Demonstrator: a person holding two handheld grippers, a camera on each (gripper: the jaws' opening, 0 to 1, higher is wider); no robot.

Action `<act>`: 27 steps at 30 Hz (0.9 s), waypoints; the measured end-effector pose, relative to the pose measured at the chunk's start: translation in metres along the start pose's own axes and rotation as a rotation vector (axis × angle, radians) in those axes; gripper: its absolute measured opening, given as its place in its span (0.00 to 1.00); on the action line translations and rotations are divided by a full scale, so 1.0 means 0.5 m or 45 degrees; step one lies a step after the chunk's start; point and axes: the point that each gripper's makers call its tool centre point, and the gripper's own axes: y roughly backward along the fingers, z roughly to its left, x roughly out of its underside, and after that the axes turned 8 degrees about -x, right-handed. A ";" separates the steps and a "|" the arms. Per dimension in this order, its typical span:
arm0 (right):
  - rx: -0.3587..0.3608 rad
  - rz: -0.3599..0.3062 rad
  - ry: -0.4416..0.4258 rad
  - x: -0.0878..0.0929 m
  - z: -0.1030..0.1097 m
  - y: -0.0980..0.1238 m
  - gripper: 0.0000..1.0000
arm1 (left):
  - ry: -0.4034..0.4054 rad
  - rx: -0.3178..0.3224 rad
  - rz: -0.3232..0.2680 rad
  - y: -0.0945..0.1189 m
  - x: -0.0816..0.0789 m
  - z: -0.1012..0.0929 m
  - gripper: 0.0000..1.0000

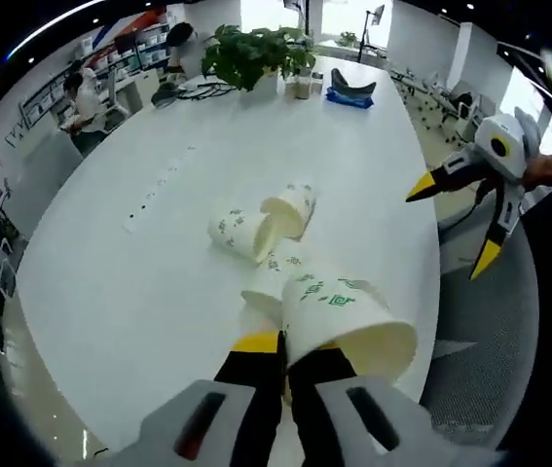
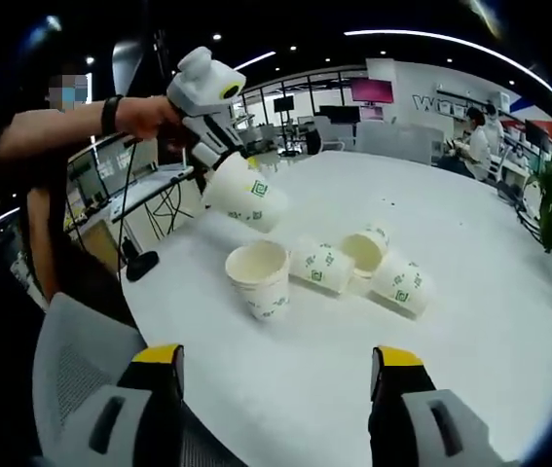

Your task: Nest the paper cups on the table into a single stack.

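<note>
Bright ceiling strips (image 2: 422, 37) and window glare at twelve o'clock wash the white tabletop (image 1: 159, 282); fisheye edges bend and blur.

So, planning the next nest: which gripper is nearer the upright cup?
Left. The left gripper, holding a cup, hovers just above the upright cup; the right gripper sits farther back.

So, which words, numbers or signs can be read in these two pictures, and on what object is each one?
Paper cups: green printed marks, a pattern or logo; no letters readable.
Cup in the left hand-held gripper: same green marks, unreadable.
Far wall sign: dark letters beginning with what looks like "W"; the rest is cut off and blurred.
Wall screen: pink picture, no readable text.
No other text can be read.
</note>
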 end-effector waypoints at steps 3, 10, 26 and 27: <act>0.000 0.001 0.001 0.003 0.000 0.001 0.79 | -0.056 0.016 0.033 0.004 -0.003 -0.016 0.00; 0.006 -0.005 -0.007 0.009 0.000 0.005 0.79 | -0.139 0.080 0.112 -0.004 0.005 -0.039 0.00; 0.007 -0.001 -0.002 0.016 0.012 0.019 0.79 | -0.369 0.140 0.290 -0.046 0.018 -0.077 0.00; 0.009 -0.003 -0.005 0.019 0.005 0.020 0.79 | -0.381 0.141 0.301 -0.049 0.020 -0.078 0.00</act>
